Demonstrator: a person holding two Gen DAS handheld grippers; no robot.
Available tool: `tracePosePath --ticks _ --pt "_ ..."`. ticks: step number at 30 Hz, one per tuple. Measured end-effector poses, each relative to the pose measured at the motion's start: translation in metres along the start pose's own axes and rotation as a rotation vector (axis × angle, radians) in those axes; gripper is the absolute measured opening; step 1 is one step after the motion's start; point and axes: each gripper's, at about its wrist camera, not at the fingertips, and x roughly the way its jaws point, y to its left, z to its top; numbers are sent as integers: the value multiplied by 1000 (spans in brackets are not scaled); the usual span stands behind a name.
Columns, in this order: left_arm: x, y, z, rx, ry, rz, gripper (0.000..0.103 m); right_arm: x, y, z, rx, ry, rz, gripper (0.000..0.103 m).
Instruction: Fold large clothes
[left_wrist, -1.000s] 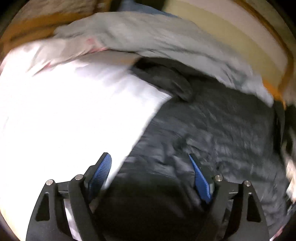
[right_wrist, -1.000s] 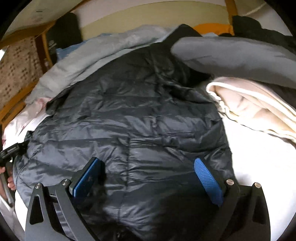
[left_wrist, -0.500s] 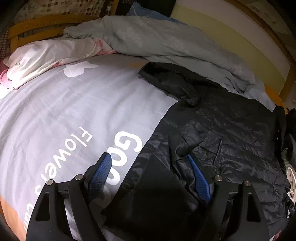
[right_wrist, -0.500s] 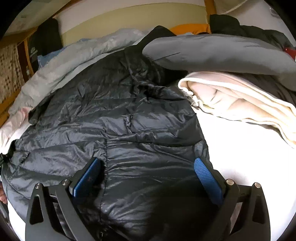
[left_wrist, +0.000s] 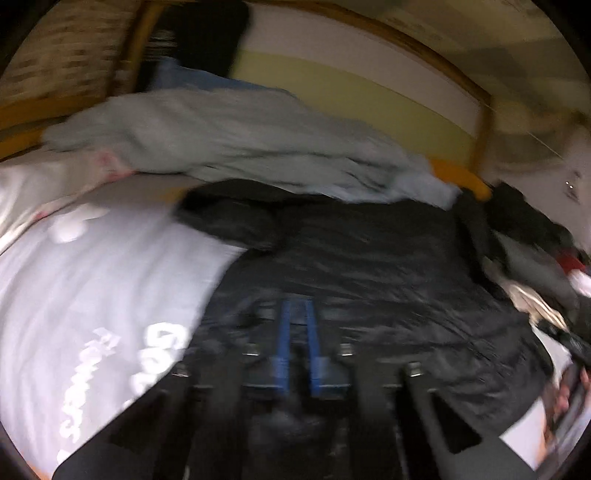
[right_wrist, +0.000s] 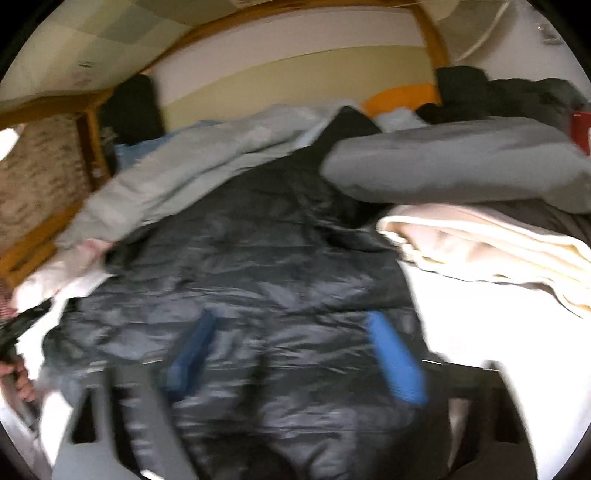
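A dark quilted puffer jacket (left_wrist: 369, 258) lies spread on the bed; it also fills the middle of the right wrist view (right_wrist: 266, 258). My left gripper (left_wrist: 297, 317) is shut at the jacket's near left hem, its blue pads pinching the dark fabric. My right gripper (right_wrist: 291, 328) is open, its blue pads (right_wrist: 395, 358) spread over the jacket's near edge. Both views are motion-blurred.
A pale grey duvet (left_wrist: 229, 140) is heaped behind the jacket. A grey pillow (right_wrist: 461, 162) and a folded cream blanket (right_wrist: 491, 243) lie at the right. The printed bedsheet (left_wrist: 92, 280) is at the left. A wooden bed frame (right_wrist: 40, 240) runs along the far side.
My left gripper has closed on the jacket's hem. Both views have tilted upward, showing more wall. The right gripper stays open over the jacket.
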Motion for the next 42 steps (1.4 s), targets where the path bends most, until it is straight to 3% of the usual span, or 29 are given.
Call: tracePosePath --ticks 2,4,7,9,11,16,18,20,22,25,30,34,36,40,42 --pt "16 -8 4 62 68 0 4 10 7 5 -40 42 44 31" --pt "36 -7 3 91 121 95 4 25 11 7 -89 86 13 28" --pt "54 16 1 3 154 212 4 55 7 3 -124 173 -85 17" --pt "49 25 3 -46 135 197 4 62 -3 3 -78 182 -96 16" --pt "44 31 6 -67 101 247 4 62 -12 7 -26 161 -118 16" --pt "51 49 0 -159 143 245 3 60 -30 9 47 137 -191 14" --pt "41 48 0 -168 100 264 3 53 -37 9 73 109 -219 13" --pt "14 41 1 -168 -39 314 3 41 -41 11 77 61 -253 14" --pt "-18 26 6 -107 -158 296 3 24 -43 13 61 1 -298 14" --pt "-45 2 10 -11 -202 255 3 -1 -41 17 35 -54 -314 14" --pt "-72 -32 -1 62 -224 152 5 -34 -23 15 43 -103 -193 14" --pt "-72 -68 -18 173 -185 112 15 -43 19 4 -47 -90 -105 14" --pt "-62 -83 -31 199 -141 107 19 -40 35 -5 -95 -63 -101 14" --pt "-36 -91 -58 236 -35 247 19 -19 35 -31 -86 34 -171 14" --pt "-30 -80 -65 172 12 249 19 -19 25 -42 -40 62 -185 14"
